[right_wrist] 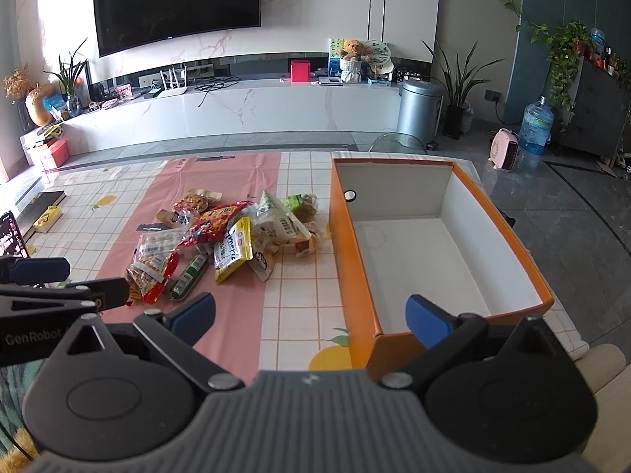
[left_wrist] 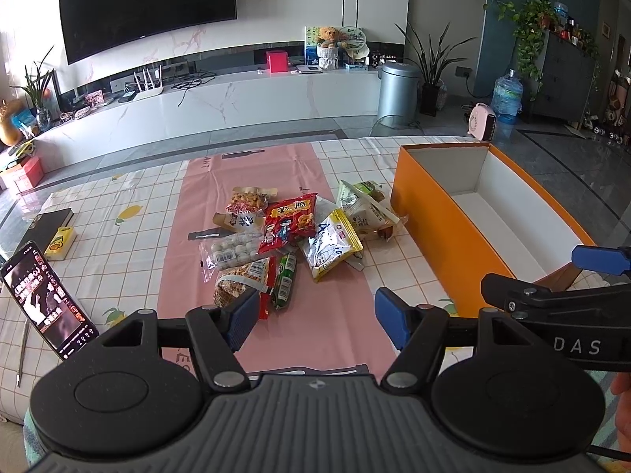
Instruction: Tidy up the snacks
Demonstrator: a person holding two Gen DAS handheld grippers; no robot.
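A pile of snack packets (left_wrist: 292, 232) lies on the pink runner in the table's middle; it also shows in the right wrist view (right_wrist: 228, 240). It holds a red packet (left_wrist: 290, 220), a yellow-edged packet (left_wrist: 331, 244) and a green sausage stick (left_wrist: 284, 282). An orange box (left_wrist: 426, 213) with a white, empty inside stands to the right, also in the right wrist view (right_wrist: 347, 260). My left gripper (left_wrist: 317, 317) is open and empty, just short of the pile. My right gripper (right_wrist: 311, 315) is open and empty, over the box's near left corner.
A phone (left_wrist: 47, 299) with a lit screen leans at the table's left. A black book (left_wrist: 47, 220) and a small yellow box (left_wrist: 60, 241) lie at the far left. A metal pick (left_wrist: 23, 351) lies beside the phone. The table edge runs behind the pile.
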